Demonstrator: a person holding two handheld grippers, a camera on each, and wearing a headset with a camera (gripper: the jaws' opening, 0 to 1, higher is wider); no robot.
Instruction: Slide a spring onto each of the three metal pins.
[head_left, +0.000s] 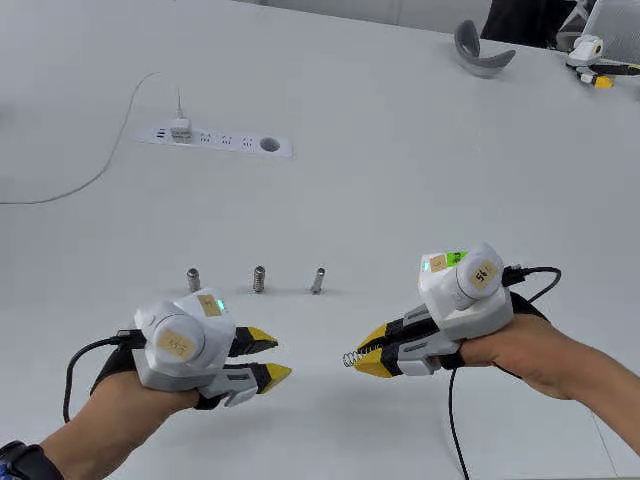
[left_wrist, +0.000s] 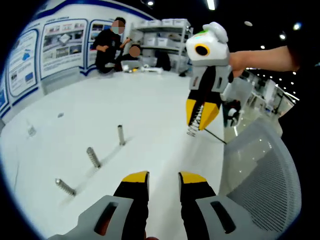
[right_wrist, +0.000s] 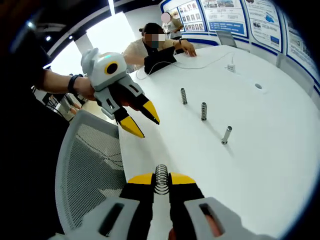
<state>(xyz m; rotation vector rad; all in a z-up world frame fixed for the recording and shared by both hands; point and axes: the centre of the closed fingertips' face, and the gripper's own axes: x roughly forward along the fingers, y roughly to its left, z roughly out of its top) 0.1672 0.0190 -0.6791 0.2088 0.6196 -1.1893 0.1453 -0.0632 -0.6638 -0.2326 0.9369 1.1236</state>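
The right gripper (head_left: 372, 357) is pinching the spring (head_left: 351, 358) near one end, above the desk (head_left: 400, 150) and well short of the bare pin (head_left: 318, 280), while the left gripper (head_left: 277, 358) is hovering empty, jaws apart; the spring is looking light, squashy, likely to flick free.

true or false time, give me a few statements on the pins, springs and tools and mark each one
1. The right tool is shut on a spring. True.
2. All three pins carry springs. False: the right-hand pin is bare.
3. The left tool grips a spring. False: it is open and empty.
4. A power strip lies on the table. True.
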